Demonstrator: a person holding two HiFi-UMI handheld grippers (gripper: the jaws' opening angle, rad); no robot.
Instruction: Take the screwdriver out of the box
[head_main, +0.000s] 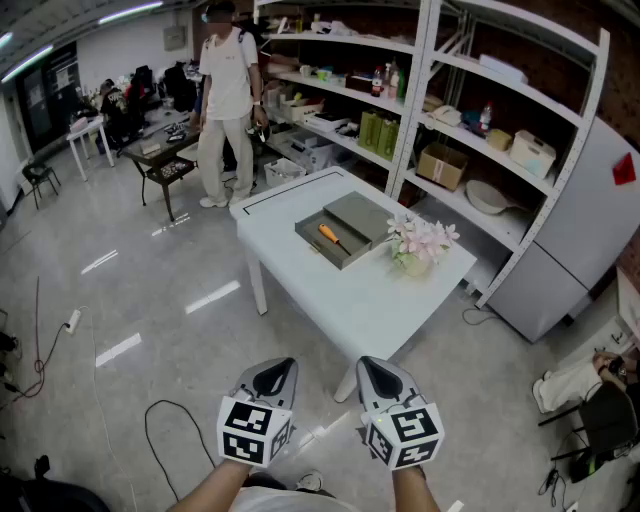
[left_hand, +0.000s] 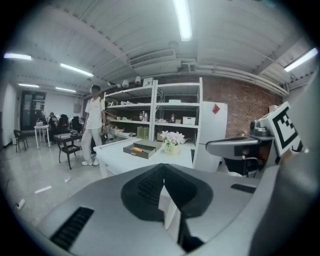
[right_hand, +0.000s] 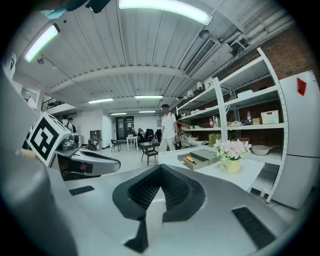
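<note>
An open grey box (head_main: 345, 230) lies on the white table (head_main: 370, 300), well ahead of both grippers. In its front tray rests the screwdriver (head_main: 331, 237), with an orange handle. The left gripper view shows the box (left_hand: 141, 149) and screwdriver (left_hand: 136, 148) small and far off; so does the right gripper view, box (right_hand: 201, 158) and screwdriver (right_hand: 190, 160). My left gripper (head_main: 283, 364) and right gripper (head_main: 367, 362) hover side by side over the floor, short of the table. Both are shut with nothing between the jaws, left gripper (left_hand: 161, 167), right gripper (right_hand: 161, 168).
A pot of pink flowers (head_main: 420, 245) stands on the table right of the box. A person (head_main: 228, 95) stands beyond the table's far corner. Shelving (head_main: 455, 120) and a white cabinet (head_main: 575, 235) line the right side. A black cable (head_main: 165, 420) loops on the floor at left.
</note>
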